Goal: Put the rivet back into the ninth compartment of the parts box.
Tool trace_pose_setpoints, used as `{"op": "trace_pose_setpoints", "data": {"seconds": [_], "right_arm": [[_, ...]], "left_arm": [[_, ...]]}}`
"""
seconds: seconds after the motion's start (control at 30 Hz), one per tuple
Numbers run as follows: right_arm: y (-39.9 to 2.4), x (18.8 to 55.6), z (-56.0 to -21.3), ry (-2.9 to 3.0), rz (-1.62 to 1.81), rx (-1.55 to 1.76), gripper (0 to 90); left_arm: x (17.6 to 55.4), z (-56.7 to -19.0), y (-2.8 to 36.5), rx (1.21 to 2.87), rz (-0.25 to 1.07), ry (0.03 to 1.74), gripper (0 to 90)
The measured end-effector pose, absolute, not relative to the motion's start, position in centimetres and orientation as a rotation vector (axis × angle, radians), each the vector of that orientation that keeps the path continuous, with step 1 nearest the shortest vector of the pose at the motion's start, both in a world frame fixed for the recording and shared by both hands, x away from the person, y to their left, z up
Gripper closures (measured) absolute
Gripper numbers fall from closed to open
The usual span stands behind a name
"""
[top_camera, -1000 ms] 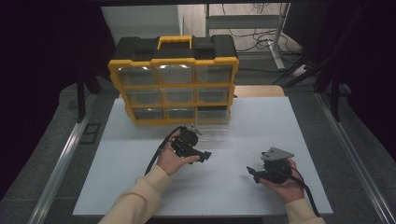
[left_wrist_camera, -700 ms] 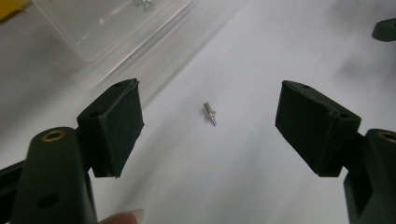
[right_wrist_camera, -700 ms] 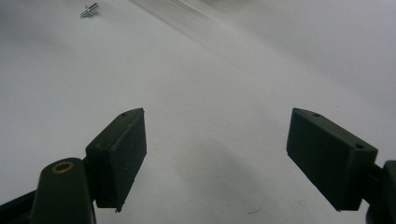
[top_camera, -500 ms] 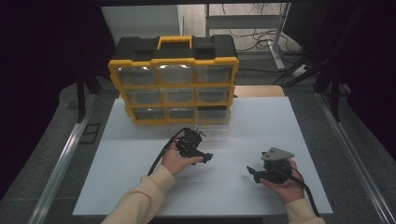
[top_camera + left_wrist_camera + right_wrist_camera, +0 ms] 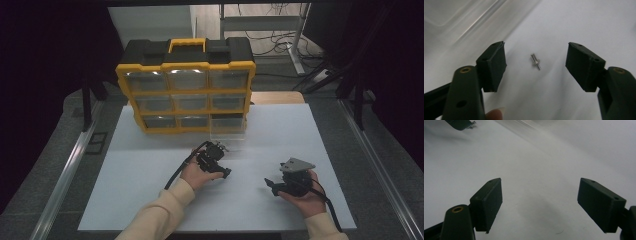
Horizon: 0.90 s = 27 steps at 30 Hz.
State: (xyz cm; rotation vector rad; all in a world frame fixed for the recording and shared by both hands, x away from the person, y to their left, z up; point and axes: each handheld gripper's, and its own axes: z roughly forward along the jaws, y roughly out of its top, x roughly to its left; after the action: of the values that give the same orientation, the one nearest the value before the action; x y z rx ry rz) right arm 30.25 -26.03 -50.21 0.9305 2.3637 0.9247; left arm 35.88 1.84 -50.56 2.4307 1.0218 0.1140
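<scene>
A small silver pin [image 5: 535, 61] lies on the white table [image 5: 150, 170], just in front of a clear plastic drawer [image 5: 227, 131]. My left gripper [image 5: 219, 150] hovers over the pin, pointing down. In the left gripper view, the left gripper [image 5: 536, 53] stands open with the pin between the jaws and untouched. Its jaws have just been closing. My right gripper [image 5: 271, 184] rests low at the right of the table. It is open [image 5: 539, 192], with bare table between its pads.
A yellow and black organizer case [image 5: 186, 85] with several clear drawers stands upright at the back of the table. The clear drawer [image 5: 454, 15] sits out in front of its lower right slot. A cable [image 5: 177, 170] trails from the left gripper.
My left gripper has moved right and lower toward the table, near the clear drawer. The right gripper has stayed where it was.
</scene>
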Motion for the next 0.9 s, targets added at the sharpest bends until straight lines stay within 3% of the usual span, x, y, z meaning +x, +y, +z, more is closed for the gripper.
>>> {"op": "trace_pose_setpoints", "data": {"seconds": [0.9], "right_arm": [[-25.96,30.29,-50.32,2.37,0.916,0.93,20.9]], "left_arm": [[35.72,-51.11,1.2,2.488,0.124,0.967,74.3]]}}
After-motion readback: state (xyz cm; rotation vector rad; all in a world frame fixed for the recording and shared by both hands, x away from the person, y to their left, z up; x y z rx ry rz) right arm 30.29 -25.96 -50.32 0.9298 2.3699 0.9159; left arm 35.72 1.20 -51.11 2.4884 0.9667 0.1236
